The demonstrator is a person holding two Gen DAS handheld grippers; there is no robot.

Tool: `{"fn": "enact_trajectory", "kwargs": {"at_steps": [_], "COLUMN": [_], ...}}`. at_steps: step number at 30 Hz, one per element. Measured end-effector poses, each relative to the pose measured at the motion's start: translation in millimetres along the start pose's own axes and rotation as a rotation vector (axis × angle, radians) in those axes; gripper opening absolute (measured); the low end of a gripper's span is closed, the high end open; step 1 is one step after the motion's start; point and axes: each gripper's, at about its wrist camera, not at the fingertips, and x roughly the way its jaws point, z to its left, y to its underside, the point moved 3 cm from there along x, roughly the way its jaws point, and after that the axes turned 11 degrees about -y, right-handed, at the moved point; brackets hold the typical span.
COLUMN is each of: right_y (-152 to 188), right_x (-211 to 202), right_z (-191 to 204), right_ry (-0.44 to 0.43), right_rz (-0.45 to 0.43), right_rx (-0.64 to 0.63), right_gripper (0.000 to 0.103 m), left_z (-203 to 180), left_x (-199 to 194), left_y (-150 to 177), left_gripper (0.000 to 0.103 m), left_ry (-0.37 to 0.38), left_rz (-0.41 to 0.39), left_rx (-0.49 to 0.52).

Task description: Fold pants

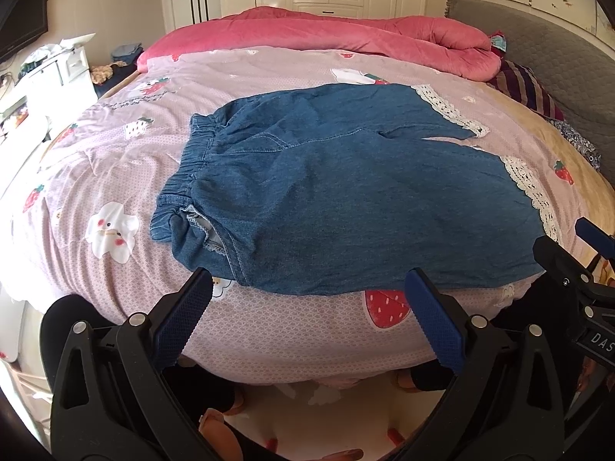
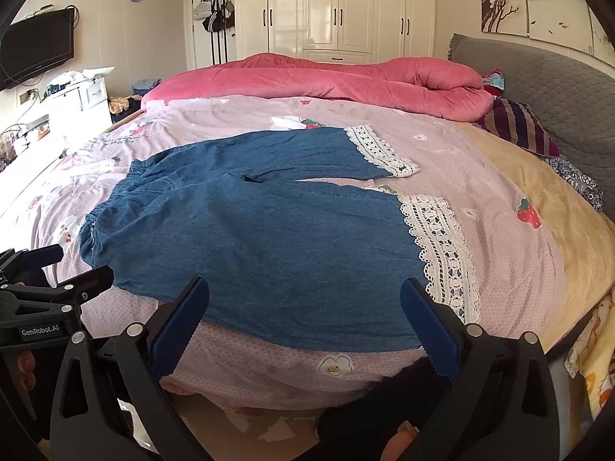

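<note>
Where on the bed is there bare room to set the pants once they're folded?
Bare sheet lies right of the lace cuffs, up to the tan strip by the striped pillow. Another patch lies left of the waistband, and a band runs between the pants and the pink quilt. The middle is taken by the pants; the headboard side is cluttered.

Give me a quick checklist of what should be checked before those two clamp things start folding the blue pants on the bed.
1. Pants spread flat on the bedsheet, legs apart: ok.
2. Left tool open and empty: ok.
3. Right tool open and empty: ok.
4. Near edge of the pants within reach of both tools: ok, it lies just ahead of the fingertips.
5. Fabric smooth: not ok, the elastic waistband is bunched and a pocket lining shows.
6. Nothing lying on top of the pants: ok; the pink quilt sits well behind.
</note>
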Motion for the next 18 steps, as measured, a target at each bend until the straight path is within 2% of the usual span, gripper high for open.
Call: {"fn": "enact_trajectory", "kwargs": {"at_steps": [18], "right_y": [-0.5], "right_x": [6.2], "right_z": [3.8], "right_ry": [-0.025], "right_rz": [0.008], "right_rx": [-0.004], "right_gripper": [0.099], "left_z": [-1.2], "left_x": [0.9], "left_y": [-0.3], "left_gripper": [0.094], "left_ry": [0.004], "left_rz": [0.001], "left_rx": [-0.001]}}
